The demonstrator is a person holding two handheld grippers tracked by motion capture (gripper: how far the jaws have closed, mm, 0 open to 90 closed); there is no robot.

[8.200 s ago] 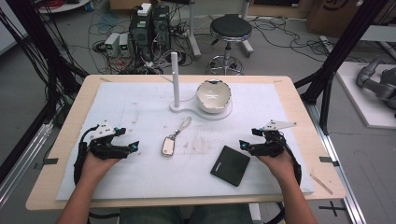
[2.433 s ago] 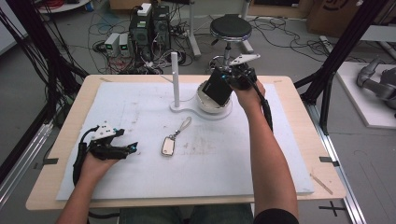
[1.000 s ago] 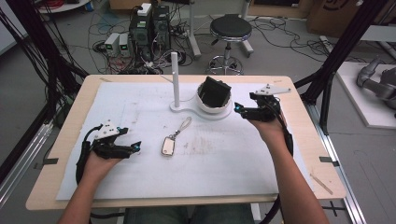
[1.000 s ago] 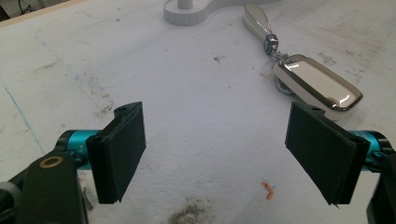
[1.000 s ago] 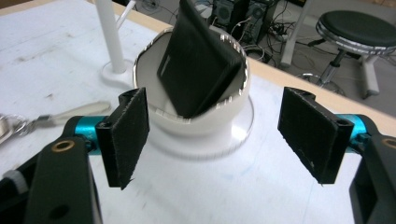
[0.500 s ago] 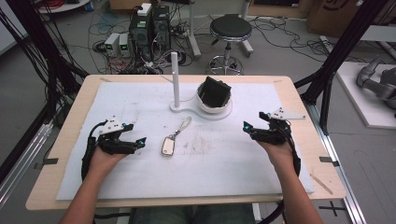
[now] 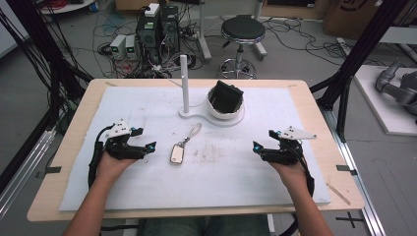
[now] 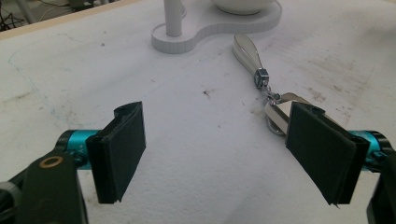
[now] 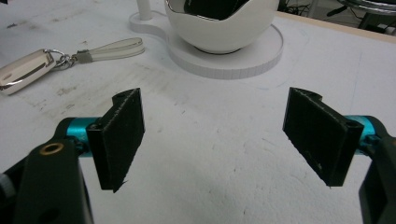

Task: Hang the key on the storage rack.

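- Nowhere can any brand, label or writing be read.
- On the white mat of the desk (image 7: 64,162) lies a key fob (image 7: 177,153), pale and shiny, with a metal ring and a beige strap (image 7: 193,133) pointing toward the stand.
- Behind it, a white stand (image 7: 189,112) carries an upright post (image 7: 184,81) and a white bowl (image 7: 225,109) holding a black wallet-like thing (image 7: 226,95).
- Left claw (image 7: 146,146) rests released and empty, just left of the fob; right claw (image 7: 260,148) rests released and empty, well apart on the right, its jaws having just been opening.
- Left claw view shows the fob's mirror finish (image 8: 280,116) partly behind one jaw; right claw view shows the bowl's glossy wall (image 9: 224,35) up close.
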